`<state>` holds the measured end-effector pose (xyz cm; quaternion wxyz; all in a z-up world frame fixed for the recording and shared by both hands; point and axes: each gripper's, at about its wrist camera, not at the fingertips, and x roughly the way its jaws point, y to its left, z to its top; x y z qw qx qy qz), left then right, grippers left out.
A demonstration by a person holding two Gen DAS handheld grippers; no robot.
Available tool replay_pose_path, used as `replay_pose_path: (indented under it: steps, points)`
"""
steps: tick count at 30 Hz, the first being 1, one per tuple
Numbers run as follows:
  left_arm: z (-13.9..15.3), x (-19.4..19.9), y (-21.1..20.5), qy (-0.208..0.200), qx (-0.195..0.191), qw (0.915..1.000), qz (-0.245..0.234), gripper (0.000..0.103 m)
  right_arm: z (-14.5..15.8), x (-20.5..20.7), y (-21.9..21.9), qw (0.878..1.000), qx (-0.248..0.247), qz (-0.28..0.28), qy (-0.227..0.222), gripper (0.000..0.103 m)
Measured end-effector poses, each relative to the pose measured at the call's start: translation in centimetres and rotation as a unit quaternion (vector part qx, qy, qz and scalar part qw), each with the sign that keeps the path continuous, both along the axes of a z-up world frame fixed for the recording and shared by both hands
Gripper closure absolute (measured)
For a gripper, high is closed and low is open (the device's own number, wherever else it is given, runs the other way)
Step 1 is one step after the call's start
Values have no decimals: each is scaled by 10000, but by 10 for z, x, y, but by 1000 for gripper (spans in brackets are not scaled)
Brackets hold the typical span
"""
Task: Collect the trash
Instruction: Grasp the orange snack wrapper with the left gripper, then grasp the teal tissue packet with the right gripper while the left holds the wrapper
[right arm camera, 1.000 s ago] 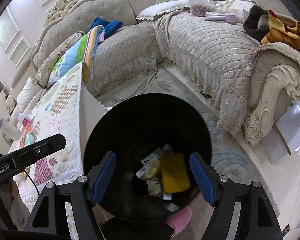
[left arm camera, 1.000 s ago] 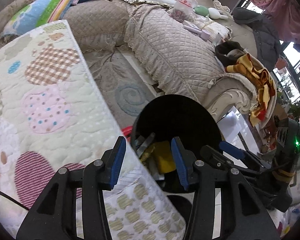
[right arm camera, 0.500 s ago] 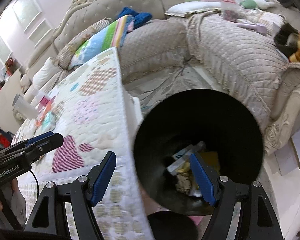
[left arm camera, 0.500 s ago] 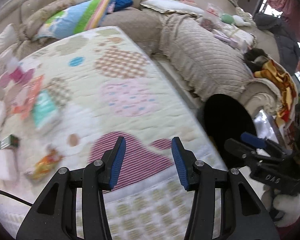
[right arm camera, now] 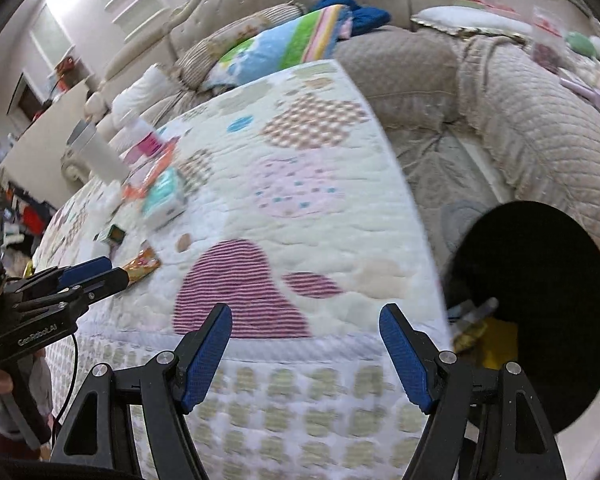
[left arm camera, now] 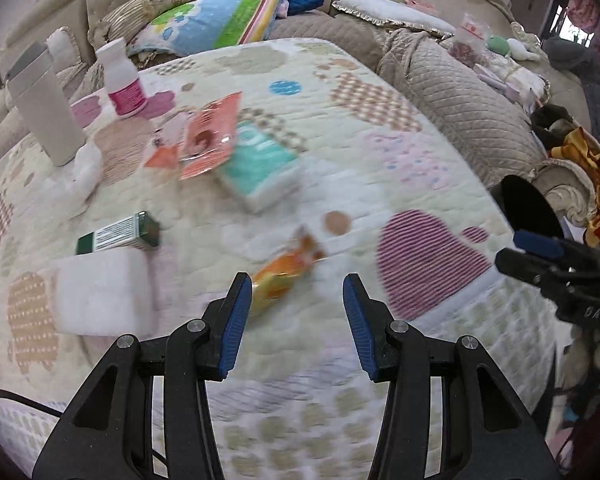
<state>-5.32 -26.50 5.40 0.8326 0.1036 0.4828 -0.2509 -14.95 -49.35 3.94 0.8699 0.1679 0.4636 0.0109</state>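
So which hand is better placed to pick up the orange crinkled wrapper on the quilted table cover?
Left. The left gripper is open with the orange crinkled wrapper just ahead of its fingertips. The right gripper, also open and empty, sits over the cover's edge beside the black round bin.

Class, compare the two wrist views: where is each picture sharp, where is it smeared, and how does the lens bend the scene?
Left wrist view: tongs crisp, orange wrapper and teal pack smeared. Right wrist view: tongs sharp, quilt blurred, black bin dark inside. Both: fisheye bulge, black corners.
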Motion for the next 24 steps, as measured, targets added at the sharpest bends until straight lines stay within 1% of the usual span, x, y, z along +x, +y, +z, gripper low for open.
replay_pose_path:
  steps: [3,5,8,10,11,12,13,14,15,20,24]
  points:
    - [-6,5,3,9,35,9998,-205,52,0,11,14,9999,-21,139,30,29]
    - [-11,9,1,0,116,9994,-338,52,0,18,21,9998,-41,215,47,29]
    - [-21,15,-2,43,330,9989,-336,52,2,28,30,9995,-68,302,57,29]
    - [-25,18,-1,3,448,9987,-233,53,3,36,37,9991,-94,403,57,29]
    - [-27,20,1,13,431,9989,-158,54,3,39,40,9989,-114,450,60,29]
    - [-28,22,4,58,367,9993,-111,67,2,42,42,9987,-131,492,63,29]
    - [-29,24,6,161,309,9994,-64,75,1,47,46,9984,-139,541,69,29]
    - [-29,27,9,236,217,9995,11,76,0,53,49,9982,-130,583,78,29]
    - [-28,28,12,280,151,9994,99,81,-1,57,52,9980,-116,620,88,29]
    - [-23,38,38,461,-122,9962,735,83,-3,88,74,9959,-44,901,56,29]
    - [-25,35,46,524,-134,9943,921,83,-3,119,98,9931,-37,1173,-47,29]
